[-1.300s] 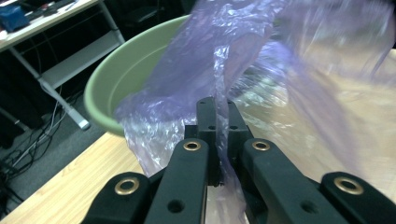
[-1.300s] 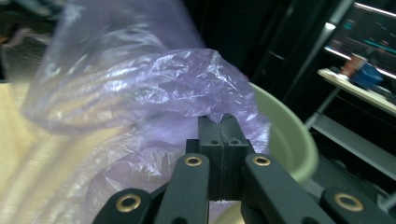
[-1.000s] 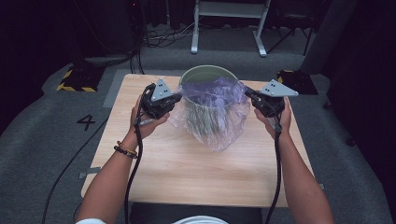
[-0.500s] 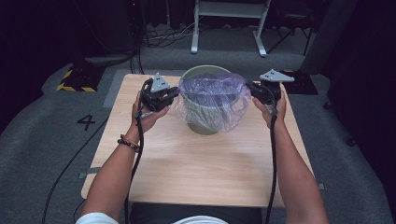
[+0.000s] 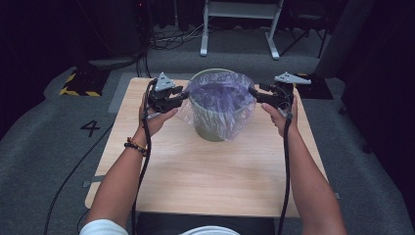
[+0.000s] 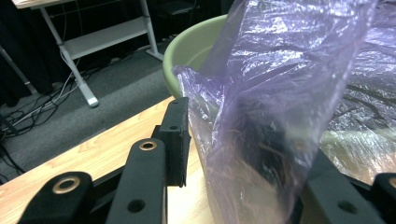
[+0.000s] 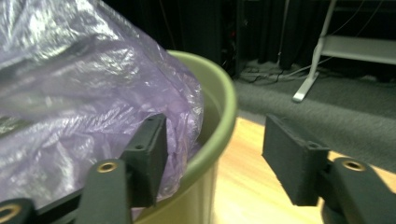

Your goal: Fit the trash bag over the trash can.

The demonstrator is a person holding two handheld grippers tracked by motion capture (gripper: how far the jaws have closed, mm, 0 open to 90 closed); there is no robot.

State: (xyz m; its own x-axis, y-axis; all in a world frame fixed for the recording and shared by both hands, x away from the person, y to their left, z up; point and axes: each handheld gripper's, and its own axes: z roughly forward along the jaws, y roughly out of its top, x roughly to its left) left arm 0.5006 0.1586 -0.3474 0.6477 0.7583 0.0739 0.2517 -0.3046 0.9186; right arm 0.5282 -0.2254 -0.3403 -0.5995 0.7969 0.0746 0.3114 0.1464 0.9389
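Round pale green plastic bin [image 5: 211, 128] at upper centre of the wooden bench [image 5: 205, 181], crinkly translucent purple bag [image 5: 220, 100] draped over its rim, left gripper [image 5: 182, 96] fingers spread around film, right gripper [image 5: 254, 93] fingers wide astride the rim

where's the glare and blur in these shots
High view: lit table in dark surroundings, all fairly sharp. Left gripper view: white glare streaks on the plastic bag, its near fold blurred. Right gripper view: bag and green bin soft, background dim.

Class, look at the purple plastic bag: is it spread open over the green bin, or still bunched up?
Spread open. The purple plastic bag drapes over the green bin, its mouth stretched wide across the rim.
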